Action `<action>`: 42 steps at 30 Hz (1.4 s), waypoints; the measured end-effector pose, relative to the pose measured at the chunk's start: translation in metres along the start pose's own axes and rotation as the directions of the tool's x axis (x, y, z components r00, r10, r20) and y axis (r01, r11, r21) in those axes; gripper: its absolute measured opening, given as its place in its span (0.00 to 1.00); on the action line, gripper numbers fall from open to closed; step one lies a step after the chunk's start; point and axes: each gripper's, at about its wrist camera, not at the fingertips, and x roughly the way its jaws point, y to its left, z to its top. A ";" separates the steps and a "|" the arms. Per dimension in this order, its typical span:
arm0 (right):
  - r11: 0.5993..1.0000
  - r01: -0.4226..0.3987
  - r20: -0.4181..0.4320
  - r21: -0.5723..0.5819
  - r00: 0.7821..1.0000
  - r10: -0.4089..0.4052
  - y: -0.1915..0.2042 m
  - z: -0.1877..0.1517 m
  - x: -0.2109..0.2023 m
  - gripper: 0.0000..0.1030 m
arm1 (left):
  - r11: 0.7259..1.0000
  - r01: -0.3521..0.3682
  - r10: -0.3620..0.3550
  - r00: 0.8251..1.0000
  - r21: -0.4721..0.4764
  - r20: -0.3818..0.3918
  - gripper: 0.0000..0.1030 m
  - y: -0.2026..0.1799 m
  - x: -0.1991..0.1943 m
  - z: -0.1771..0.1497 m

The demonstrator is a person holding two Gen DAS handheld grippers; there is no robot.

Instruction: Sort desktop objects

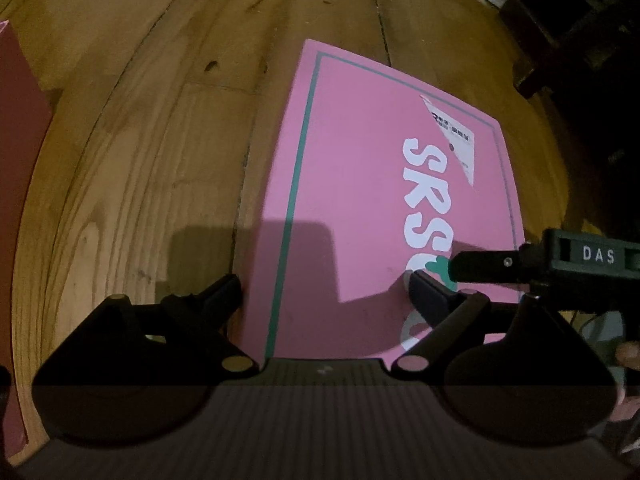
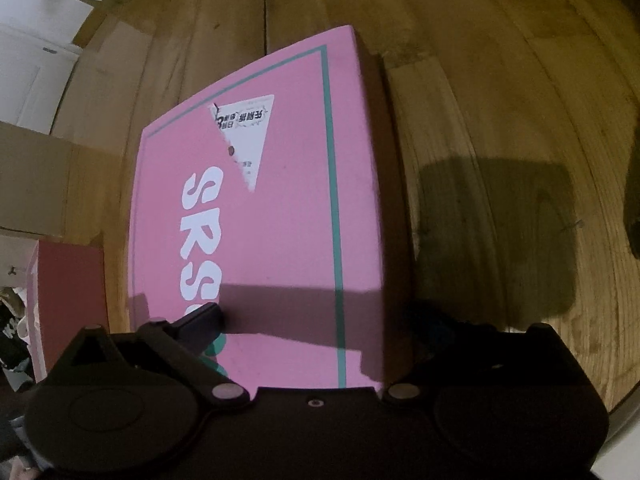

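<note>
A flat pink box (image 1: pixel 360 200) with a green border line and white letters lies on the wooden table (image 1: pixel 140 160). A torn white label sits near its far corner. My left gripper (image 1: pixel 326 294) stands open astride the box's left edge, one finger over the wood and the other over the lid. My right gripper (image 2: pixel 320 318) is open too and straddles the right edge of the pink box (image 2: pixel 280 200). Its left finger hangs over the lid; its right finger is lost in shadow beside the box. In the left wrist view, one of the right gripper's fingers (image 1: pixel 488 264) reaches in over the lid.
A dark red box (image 2: pixel 68 300) stands left of the pink one and shows again as the dark red box (image 1: pixel 16 200) at the left rim. Brown cardboard boxes (image 2: pixel 36 180) lie past the table's left edge. Dark furniture (image 1: pixel 580 40) fills the far right.
</note>
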 end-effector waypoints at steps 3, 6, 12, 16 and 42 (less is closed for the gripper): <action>1.000 -0.002 0.000 -0.011 1.000 0.002 0.002 -0.001 -0.001 0.99 | 1.000 0.000 0.000 1.000 0.005 -0.005 0.88 0.001 -0.002 0.000; 1.000 0.006 -0.010 -0.015 1.000 -0.006 0.005 0.000 0.001 0.99 | 1.000 0.004 -0.004 1.000 0.004 -0.016 0.88 0.002 0.001 0.004; 1.000 0.012 -0.007 -0.008 1.000 -0.012 0.006 0.004 0.003 1.00 | 1.000 -0.003 0.002 1.000 0.018 0.006 0.88 0.001 0.000 0.004; 1.000 0.004 -0.001 -0.011 1.000 -0.004 0.004 -0.001 0.000 0.99 | 1.000 -0.008 0.008 1.000 0.022 0.017 0.88 0.000 -0.002 -0.002; 0.968 -0.059 0.172 -0.246 0.980 0.103 0.058 -0.047 -0.068 0.98 | 0.999 -0.045 0.038 0.977 0.029 0.210 0.88 0.003 -0.103 -0.017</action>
